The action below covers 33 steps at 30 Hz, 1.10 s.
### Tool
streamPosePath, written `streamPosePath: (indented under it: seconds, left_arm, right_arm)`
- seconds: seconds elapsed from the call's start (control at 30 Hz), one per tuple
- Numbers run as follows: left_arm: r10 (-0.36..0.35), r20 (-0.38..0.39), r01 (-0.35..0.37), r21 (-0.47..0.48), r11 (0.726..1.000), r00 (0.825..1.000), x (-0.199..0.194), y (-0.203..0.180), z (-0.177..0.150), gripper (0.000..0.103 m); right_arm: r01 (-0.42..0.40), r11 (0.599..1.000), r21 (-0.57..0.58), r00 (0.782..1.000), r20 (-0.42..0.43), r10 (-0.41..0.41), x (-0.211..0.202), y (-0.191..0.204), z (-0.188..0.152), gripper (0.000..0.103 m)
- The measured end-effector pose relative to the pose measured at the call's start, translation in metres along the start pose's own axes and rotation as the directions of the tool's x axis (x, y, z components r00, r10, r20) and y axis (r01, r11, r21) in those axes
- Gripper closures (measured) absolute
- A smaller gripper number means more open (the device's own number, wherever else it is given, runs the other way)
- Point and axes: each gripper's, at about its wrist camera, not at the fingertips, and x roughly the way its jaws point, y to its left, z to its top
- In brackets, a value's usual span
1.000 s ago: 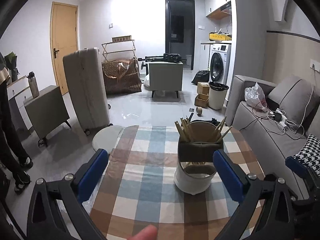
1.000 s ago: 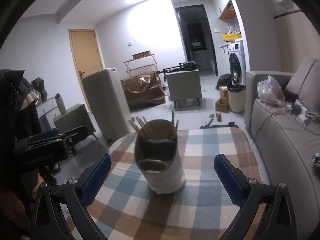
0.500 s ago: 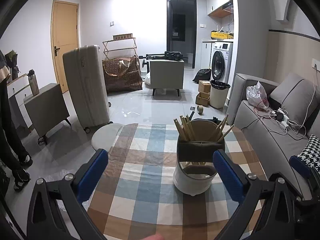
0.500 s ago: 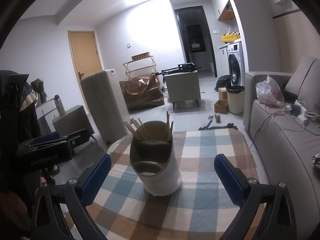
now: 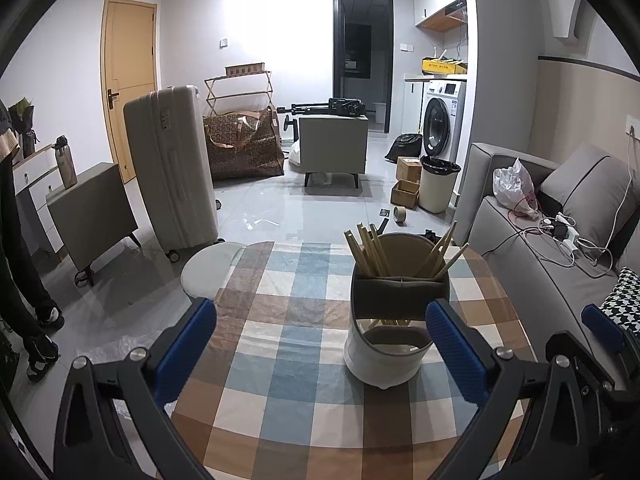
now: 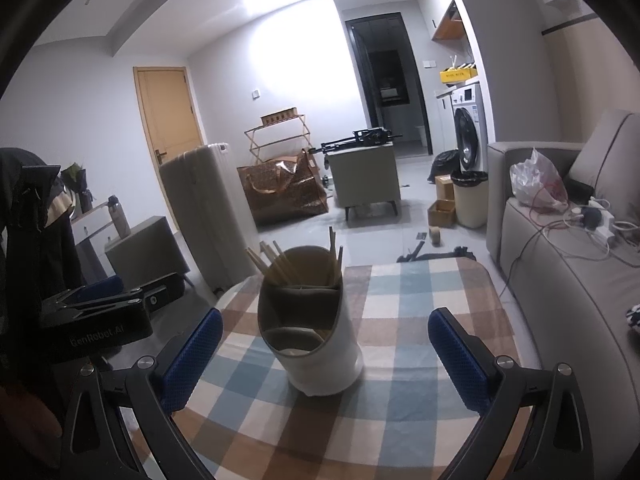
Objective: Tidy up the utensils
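Observation:
A white utensil holder (image 5: pixel 386 360) with a grey divided top stands on the checked tablecloth (image 5: pixel 280 344). Several wooden chopsticks (image 5: pixel 372 254) stand in its far compartment; the near compartment looks empty. It also shows in the right wrist view (image 6: pixel 320 344), with the chopsticks (image 6: pixel 280 264) in it. My left gripper (image 5: pixel 320 344) is open and empty, above the table, with the holder near its right finger. My right gripper (image 6: pixel 324 350) is open and empty, with the holder between its fingers but farther off. The left gripper's body (image 6: pixel 96 320) shows at the left of the right wrist view.
A grey sofa (image 5: pixel 560 272) with cables and a plastic bag runs along the table's right side. A round stool (image 5: pixel 208 268) and a suitcase (image 5: pixel 172 164) stand beyond the table's far left corner. A person's legs (image 5: pixel 24 280) are at the far left.
Both grippers have drawn back and risen a little; the holder sits slightly farther and lower in view. A fingertip at the bottom of the left view has gone out of sight.

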Motion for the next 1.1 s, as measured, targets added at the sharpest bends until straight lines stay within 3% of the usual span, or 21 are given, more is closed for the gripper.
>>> streamPosePath:
  seconds: [1.1]
  left_arm:
    - [-0.005, -0.014, 0.005, -0.011, 1.0, 1.0, 0.0023, 0.0011, 0.001, 0.001]
  right_arm:
    - [-0.004, 1.0, 0.001, 1.0, -0.004, 0.004, 0.0006, 0.0012, 0.0005, 0.0]
